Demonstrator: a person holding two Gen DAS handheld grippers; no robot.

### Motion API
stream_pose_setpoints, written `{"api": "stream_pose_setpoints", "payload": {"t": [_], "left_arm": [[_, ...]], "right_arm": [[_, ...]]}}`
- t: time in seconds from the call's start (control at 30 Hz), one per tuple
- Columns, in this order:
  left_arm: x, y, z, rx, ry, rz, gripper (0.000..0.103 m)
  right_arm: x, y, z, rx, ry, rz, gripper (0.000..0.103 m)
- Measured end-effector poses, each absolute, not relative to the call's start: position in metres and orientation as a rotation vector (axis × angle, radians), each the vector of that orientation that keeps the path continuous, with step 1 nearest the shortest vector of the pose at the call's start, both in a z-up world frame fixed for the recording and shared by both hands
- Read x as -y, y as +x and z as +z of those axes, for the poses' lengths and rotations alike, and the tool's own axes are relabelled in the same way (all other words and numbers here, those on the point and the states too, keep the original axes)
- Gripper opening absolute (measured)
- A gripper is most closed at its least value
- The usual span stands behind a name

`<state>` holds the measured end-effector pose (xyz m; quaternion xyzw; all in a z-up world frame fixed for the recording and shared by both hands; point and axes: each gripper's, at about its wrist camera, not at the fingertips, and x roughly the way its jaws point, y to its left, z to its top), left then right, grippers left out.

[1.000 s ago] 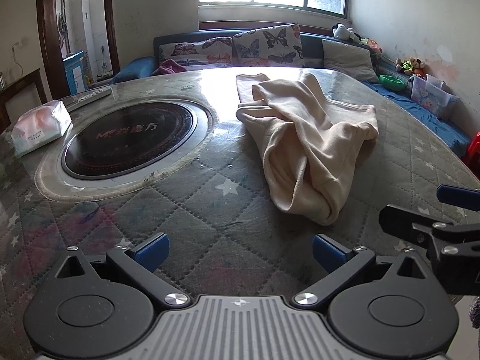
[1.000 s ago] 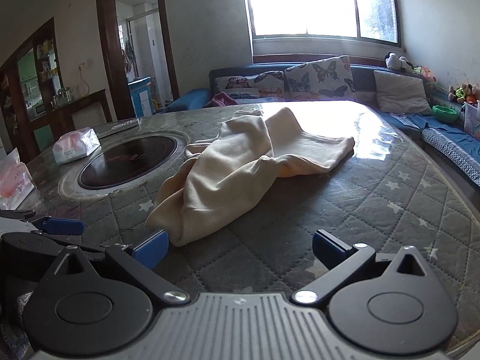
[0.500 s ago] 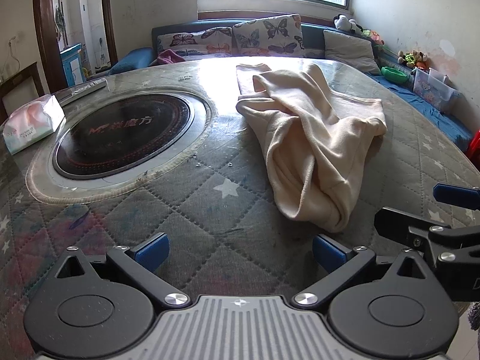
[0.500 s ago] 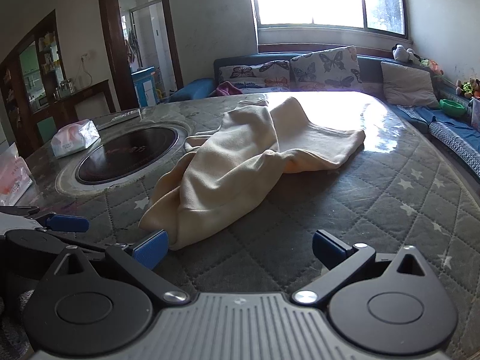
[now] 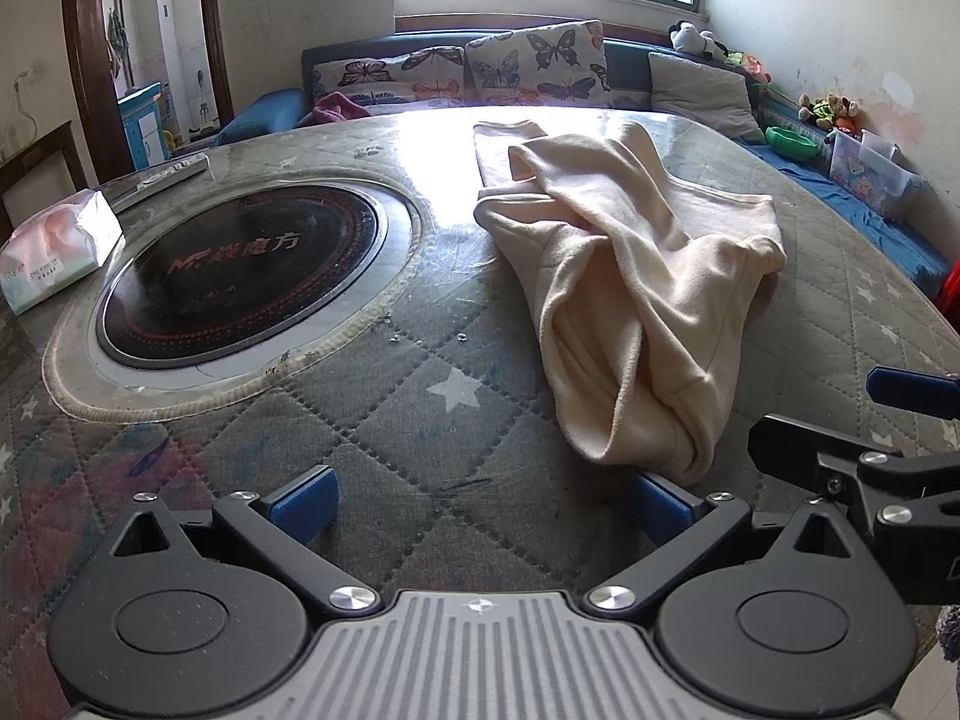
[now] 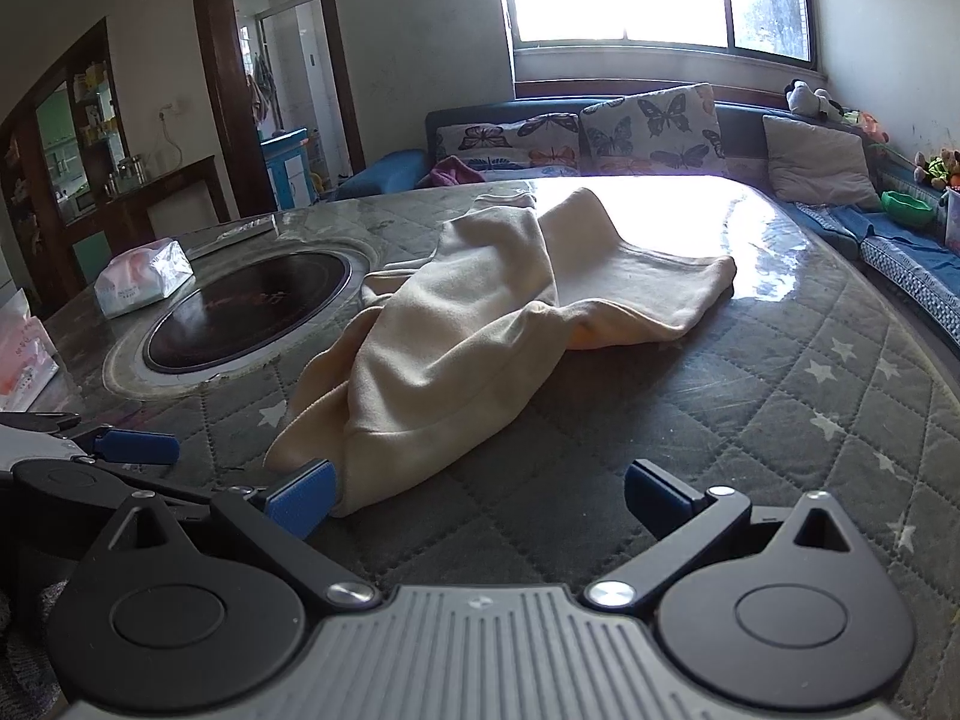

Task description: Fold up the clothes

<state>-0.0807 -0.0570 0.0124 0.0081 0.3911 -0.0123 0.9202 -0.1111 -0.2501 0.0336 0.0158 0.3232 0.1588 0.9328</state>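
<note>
A cream fleece garment (image 5: 624, 276) lies crumpled on the quilted round table (image 5: 372, 396), its near end bunched toward me. In the left wrist view my left gripper (image 5: 483, 498) is open, its right blue pad close to the garment's near end. The right gripper shows there at the right edge (image 5: 888, 420). In the right wrist view the same garment (image 6: 480, 336) stretches away, and my right gripper (image 6: 477, 489) is open, its left pad up against the garment's near hem. The left gripper (image 6: 120, 447) appears at the left there.
A black round hotplate (image 5: 240, 276) is set into the table at the left. A tissue pack (image 5: 54, 252) and a remote (image 5: 162, 177) lie beyond it. A sofa with butterfly cushions (image 5: 528, 66) runs behind the table, with a green bowl (image 5: 792, 141) and a plastic box (image 5: 870, 171) at the right.
Both grippers have moved forward toward the garment's near end, which now looks larger and closer. Both stayed open. The garment has not moved.
</note>
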Motion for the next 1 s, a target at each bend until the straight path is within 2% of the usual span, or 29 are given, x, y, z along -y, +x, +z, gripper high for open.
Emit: {"api": "stream_pose_setpoints", "payload": {"t": [0.77, 0.93, 1.0], "left_arm": [[0.044, -0.056, 0.026, -0.782, 0.004, -0.009, 0.103], [0.036, -0.052, 0.032, -0.762, -0.008, -0.005, 0.103], [0.031, -0.050, 0.032, -0.759, -0.020, 0.002, 0.103]], "right_arm": [[0.241, -0.071, 0.059, -0.612, 0.026, 0.378, 0.103], [0.237, -0.041, 0.069, -0.596, 0.003, 0.389, 0.096], [0.232, -0.028, 0.071, -0.593, -0.019, 0.390, 0.089]]}}
